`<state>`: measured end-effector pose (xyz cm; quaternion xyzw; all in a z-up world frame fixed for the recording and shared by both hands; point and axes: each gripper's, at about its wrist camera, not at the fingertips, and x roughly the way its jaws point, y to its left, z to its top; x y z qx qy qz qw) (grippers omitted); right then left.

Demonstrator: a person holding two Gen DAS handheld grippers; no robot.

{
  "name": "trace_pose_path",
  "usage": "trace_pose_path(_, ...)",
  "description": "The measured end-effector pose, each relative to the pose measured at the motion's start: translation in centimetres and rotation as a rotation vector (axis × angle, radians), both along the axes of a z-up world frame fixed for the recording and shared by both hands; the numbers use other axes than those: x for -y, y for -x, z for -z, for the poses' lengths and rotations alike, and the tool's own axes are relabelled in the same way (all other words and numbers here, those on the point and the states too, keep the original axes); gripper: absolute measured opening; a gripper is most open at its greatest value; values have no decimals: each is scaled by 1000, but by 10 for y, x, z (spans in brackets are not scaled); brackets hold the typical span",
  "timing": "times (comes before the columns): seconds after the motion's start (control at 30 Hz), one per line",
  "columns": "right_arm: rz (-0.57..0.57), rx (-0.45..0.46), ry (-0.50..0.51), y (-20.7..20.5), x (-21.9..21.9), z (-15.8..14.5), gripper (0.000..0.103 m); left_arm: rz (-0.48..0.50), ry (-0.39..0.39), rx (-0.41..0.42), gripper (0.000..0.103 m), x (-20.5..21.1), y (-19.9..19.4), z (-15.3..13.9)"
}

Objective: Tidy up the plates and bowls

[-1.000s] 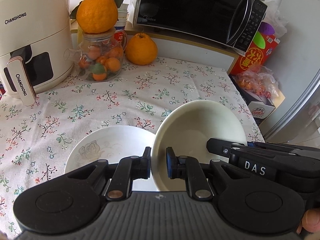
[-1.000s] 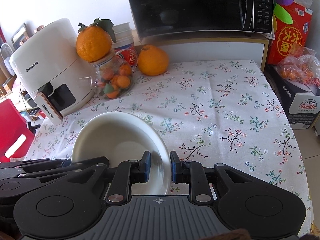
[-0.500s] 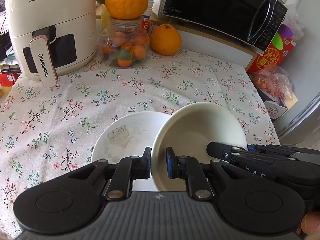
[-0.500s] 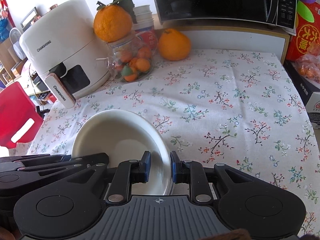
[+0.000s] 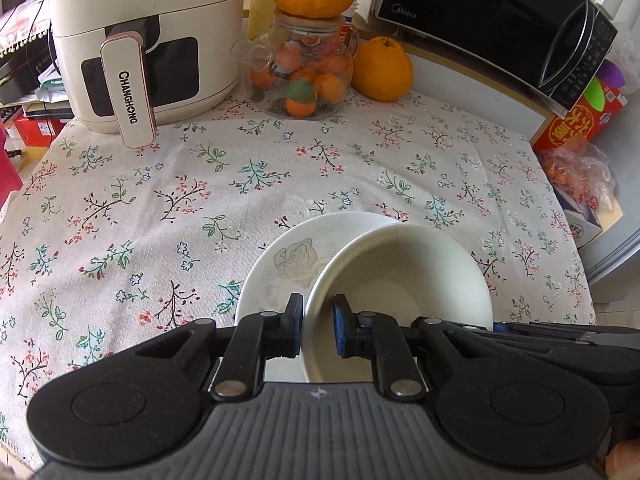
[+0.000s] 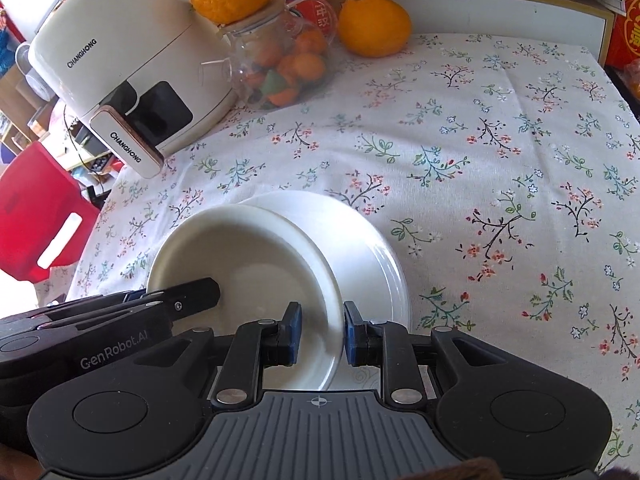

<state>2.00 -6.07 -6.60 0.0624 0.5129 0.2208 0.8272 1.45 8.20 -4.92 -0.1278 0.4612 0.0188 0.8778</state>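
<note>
A plain white bowl is held tilted by both grippers over a white plate with a faint rose print. My left gripper is shut on the bowl's left rim. My right gripper is shut on the bowl's right rim. In the right wrist view the bowl lies over the plate, whose rim shows to its right. The plate lies on the flowered tablecloth; much of it is hidden by the bowl.
A white air fryer stands at the back left. A glass jar of small oranges with a big orange on top and another orange stand behind. A black microwave is back right. A red chair is off the table's left edge.
Both grippers have carried the bowl left and forward over the plate, so it now overlaps the plate. The grip on the bowl has not changed.
</note>
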Motion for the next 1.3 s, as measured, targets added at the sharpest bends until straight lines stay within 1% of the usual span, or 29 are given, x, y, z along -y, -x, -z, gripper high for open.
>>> trace_pose_path(0.1,6,-15,-5,-2,0,2,23,-4,8,-7,14,-2,-2,2)
trace_pose_path(0.27,10,-2,-3,-2,1,-2,23,-8,42,-21,15,-5,-5,6)
trace_pose_path(0.4,25,17,-16,-1,6,-9,23,-22,69,-12,16,-9,-2,2)
trace_pose_path(0.47,32,39,-21,3,10,-15,23,-25,68,-2,16,-9,2,-1)
trace_pose_path(0.57,32,130,15,15,15,-30,23,-27,76,11,16,-10,8,-7)
trace_pose_path(0.67,40,193,18,29,22,-42,24,-25,77,38,18,-10,21,-16)
trace_pose_path(0.77,41,240,18,48,30,-49,28,-20,81,66,20,-11,38,-26)
trace_pose_path(0.8,41,247,15,54,32,-50,29,-18,84,77,24,-12,45,-29)
trace_pose_path(0.87,43,247,-3,69,38,-50,30,-19,82,89,27,-11,59,-33)
trace_pose_path(0.9,43,241,-15,76,40,-50,32,-12,80,92,28,-9,67,-34)
trace_pose_path(0.93,44,236,-24,82,43,-50,37,-2,84,93,30,-7,75,-36)
trace_pose_path(0.97,46,228,-31,91,44,-49,40,11,95,93,34,-5,83,-37)
trace_pose_path(1.0,48,225,-31,99,46,-49,47,21,106,88,43,-4,90,-38)
trace_pose_path(1.03,51,226,-25,106,46,-50,54,28,112,83,49,-3,97,-39)
trace_pose_path(1.07,47,235,-20,115,46,-51,56,31,110,86,59,-3,103,-41)
trace_pose_path(1.1,37,242,-17,122,46,-53,61,31,98,98,67,-3,110,-43)
trace_pose_path(1.13,33,248,-17,129,46,-55,68,28,81,106,71,-3,116,-46)
trace_pose_path(1.17,36,256,-16,137,47,-58,72,23,64,113,79,-3,121,-48)
trace_pose_path(1.2,40,264,-12,144,48,-60,82,19,50,119,87,-3,127,-51)
trace_pose_path(1.23,45,273,-8,149,49,-62,88,17,36,128,91,-3,133,-53)
trace_pose_path(1.27,55,287,1,156,51,-64,90,16,22,135,98,-3,138,-55)
trace_pose_path(1.3,66,300,13,163,54,-65,92,9,-5,139,102,-3,142,-56)
